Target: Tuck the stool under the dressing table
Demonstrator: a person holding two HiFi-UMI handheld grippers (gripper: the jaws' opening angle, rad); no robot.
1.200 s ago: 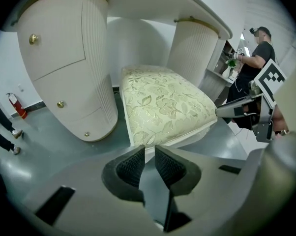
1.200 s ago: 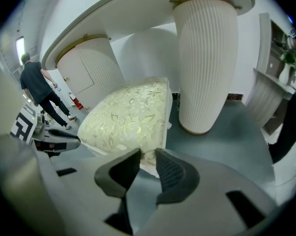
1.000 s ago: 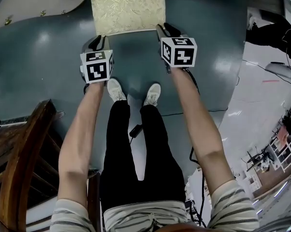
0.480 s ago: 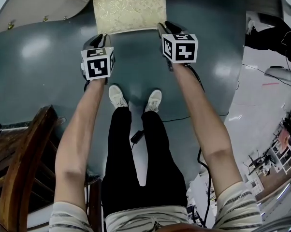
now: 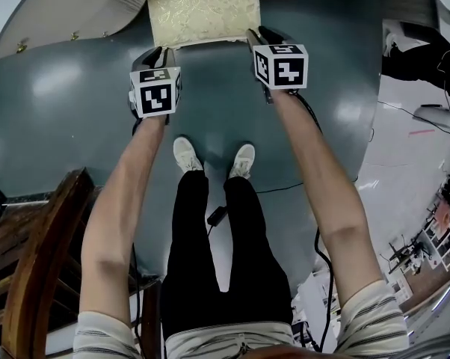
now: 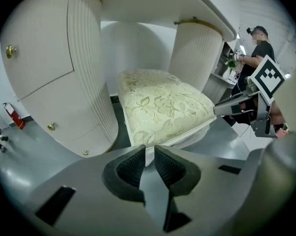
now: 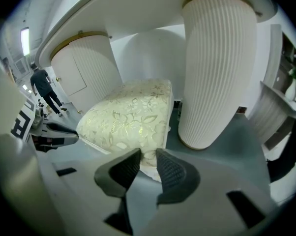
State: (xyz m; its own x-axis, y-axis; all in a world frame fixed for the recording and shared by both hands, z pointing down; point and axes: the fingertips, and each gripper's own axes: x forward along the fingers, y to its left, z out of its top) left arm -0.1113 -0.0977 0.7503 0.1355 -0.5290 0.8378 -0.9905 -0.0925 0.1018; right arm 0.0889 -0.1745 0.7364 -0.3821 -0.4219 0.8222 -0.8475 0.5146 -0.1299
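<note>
Left gripper [image 6: 149, 156]: I have its jaws drawn almost together on the stool's [image 5: 202, 6] near left corner. The pale rim shows in the narrow slit between the pads.
Right gripper [image 7: 147, 163]: its jaws are clamped the same way on the near right corner, and the cushion's edge dips in between their tips.
Marker cubes: one [image 5: 156, 92] sits on the left gripper and one [image 5: 281, 64] on the right, both facing up at me.
Stool: it is at 12 o'clock from me, with a cream cushion in a leaf pattern. Its far part lies beneath the tabletop and its near edge sticks out towards me.
Table [image 6: 49, 73]: white, with ribbed rounded pedestals and small gold knobs. One pedestal stands at 9 o'clock of the stool and the other at 3 o'clock, both just beside it.
Floor [image 5: 75, 103]: glossy grey-green.
Shoes [image 5: 184, 154]: white, at 6 o'clock of the stool and well apart from it.
Chair [image 5: 31, 275]: dark wood, at 8 o'clock in the head view.
Bystander [image 6: 258, 48]: a person in dark clothes, at 2 o'clock in the left gripper view, far behind the right gripper.
</note>
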